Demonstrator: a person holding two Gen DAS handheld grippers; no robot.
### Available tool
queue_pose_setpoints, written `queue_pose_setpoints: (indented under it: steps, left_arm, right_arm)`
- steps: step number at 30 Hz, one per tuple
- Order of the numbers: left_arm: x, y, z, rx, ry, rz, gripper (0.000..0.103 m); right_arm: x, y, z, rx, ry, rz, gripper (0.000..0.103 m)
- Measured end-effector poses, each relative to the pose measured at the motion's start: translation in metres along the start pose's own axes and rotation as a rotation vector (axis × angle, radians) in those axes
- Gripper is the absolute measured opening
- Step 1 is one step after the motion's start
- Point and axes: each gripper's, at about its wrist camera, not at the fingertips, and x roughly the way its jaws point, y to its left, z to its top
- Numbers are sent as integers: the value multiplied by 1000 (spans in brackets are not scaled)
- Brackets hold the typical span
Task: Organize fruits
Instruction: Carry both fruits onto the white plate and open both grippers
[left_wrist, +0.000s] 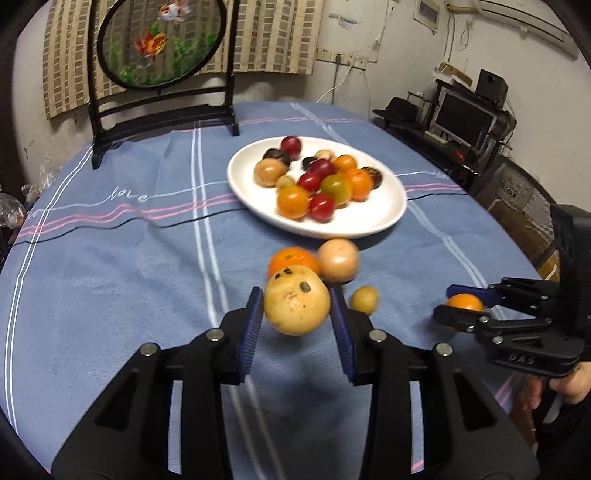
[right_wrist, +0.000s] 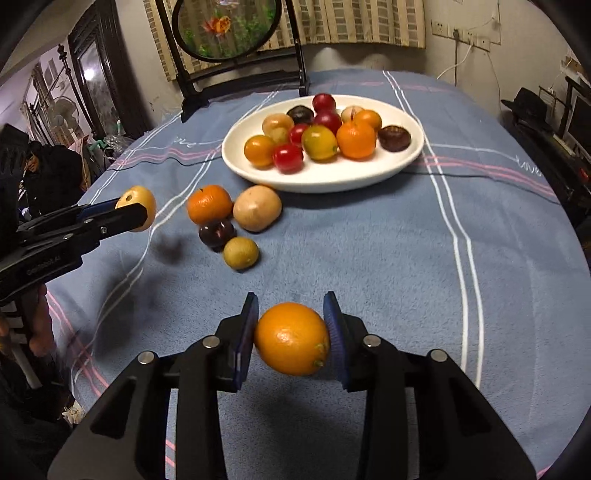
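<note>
My left gripper is shut on a pale yellow spotted fruit, held above the blue cloth. From the right wrist view that same left gripper and its yellow fruit show at the left edge. My right gripper is shut on an orange; in the left wrist view the right gripper and its orange sit at the right. A white plate holds several red, orange, yellow and dark fruits. Loose on the cloth lie a tangerine, a tan fruit, a dark plum and a small green-yellow fruit.
A black-framed round fish screen stands at the table's far side behind the plate. A desk with a monitor is off the table's right side. A person's hand grips the right tool's handle. The table's edge curves round at both sides.
</note>
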Motion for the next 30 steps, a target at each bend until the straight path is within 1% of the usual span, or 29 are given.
queue_pose_setpoints:
  steps: [4, 7, 11, 14, 17, 19, 24, 27, 30]
  left_arm:
    - [-3, -6, 10, -5, -15, -1, 37]
    - [-3, -6, 17, -18, -24, 14, 37]
    - [3, -4, 37, -31, -20, 23, 37]
    - [12, -3, 58, -39, -23, 31, 37]
    - [30, 1, 87, -67, -34, 45, 37]
    - [47, 2, 110, -84, -31, 51, 37]
    - [92, 6, 148, -93, 6, 66, 37]
    - [119, 10, 157, -91, 40, 75, 37]
    - [144, 16, 165, -105, 73, 65, 38]
  right_arm:
    - [-7, -3, 3, 2, -21, 0, 37]
    - [-9, -8, 6, 9, -29, 4, 37]
    - [-10, -15, 19, 4, -41, 12, 37]
    - [-6, -22, 43, -12, -52, 8, 37]
    - [6, -31, 82, -21, -63, -1, 37]
    - [16, -35, 107, -33, -68, -15, 37]
    - [52, -51, 158, -31, -68, -50, 37]
    - [77, -57, 175, -43, -43, -54, 37]
    - [93, -58, 182, -65, -21, -54, 36]
